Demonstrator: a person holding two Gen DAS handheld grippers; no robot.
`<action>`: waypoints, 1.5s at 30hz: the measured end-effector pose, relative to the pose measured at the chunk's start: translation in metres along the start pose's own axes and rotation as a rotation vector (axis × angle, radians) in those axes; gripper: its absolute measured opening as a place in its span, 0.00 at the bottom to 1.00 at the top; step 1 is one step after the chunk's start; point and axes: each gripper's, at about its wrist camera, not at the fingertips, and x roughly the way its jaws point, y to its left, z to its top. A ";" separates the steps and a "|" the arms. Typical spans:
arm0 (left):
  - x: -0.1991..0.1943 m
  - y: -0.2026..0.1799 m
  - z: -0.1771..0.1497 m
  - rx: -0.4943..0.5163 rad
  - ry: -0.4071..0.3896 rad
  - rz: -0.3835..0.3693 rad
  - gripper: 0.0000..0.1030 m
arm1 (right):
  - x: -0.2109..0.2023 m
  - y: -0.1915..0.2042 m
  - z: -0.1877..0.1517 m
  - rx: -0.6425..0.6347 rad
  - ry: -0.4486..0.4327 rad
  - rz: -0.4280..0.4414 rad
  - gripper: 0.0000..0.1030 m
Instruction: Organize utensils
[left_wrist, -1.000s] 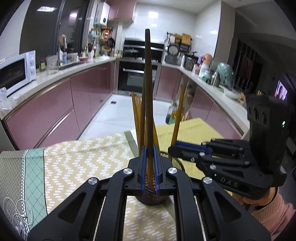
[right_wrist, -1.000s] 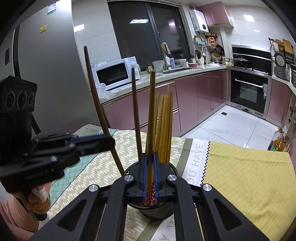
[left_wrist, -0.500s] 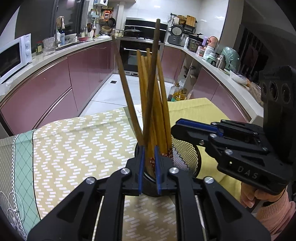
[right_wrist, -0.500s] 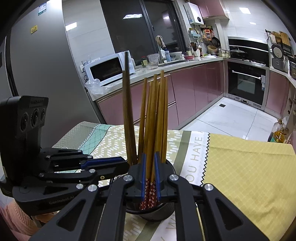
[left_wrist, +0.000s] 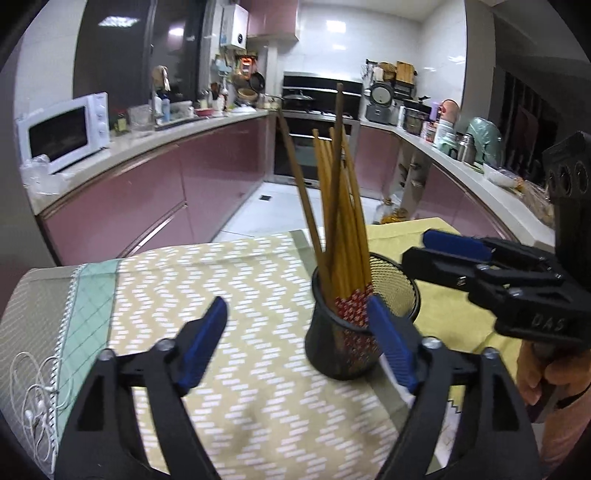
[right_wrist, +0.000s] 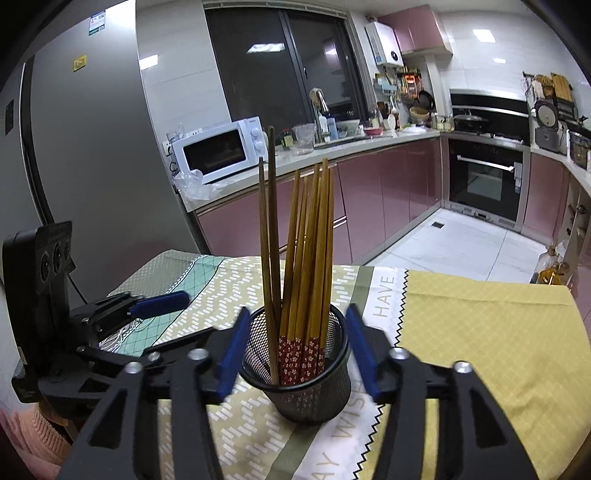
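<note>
A black mesh holder (left_wrist: 360, 317) stands on the table and holds several wooden chopsticks (left_wrist: 338, 221), two of them darker and longer. It also shows in the right wrist view (right_wrist: 306, 373) with the chopsticks (right_wrist: 299, 251) upright inside. My left gripper (left_wrist: 299, 332) is open and empty, its right finger beside the holder. My right gripper (right_wrist: 295, 347) is open and empty, its fingers either side of the holder. The right gripper (left_wrist: 480, 258) shows at the right of the left wrist view, and the left gripper (right_wrist: 147, 306) shows at the left of the right wrist view.
The table carries a patterned beige and green cloth (left_wrist: 207, 295) and a yellow cloth (right_wrist: 480, 332). White earphones (left_wrist: 33, 398) lie at the cloth's left edge. Kitchen counters, a microwave (right_wrist: 218, 151) and an oven stand behind.
Both grippers have opened and let go of their chopsticks, which now stand in the holder. Both have drawn back a little.
</note>
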 end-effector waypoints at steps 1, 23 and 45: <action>-0.004 0.000 -0.002 0.002 -0.006 0.013 0.83 | -0.002 0.002 -0.001 -0.005 -0.006 -0.004 0.59; -0.074 0.023 -0.029 -0.098 -0.231 0.267 0.95 | -0.032 0.033 -0.033 -0.064 -0.161 -0.146 0.94; -0.093 0.024 -0.043 -0.107 -0.302 0.330 0.95 | -0.036 0.043 -0.040 -0.081 -0.226 -0.164 0.94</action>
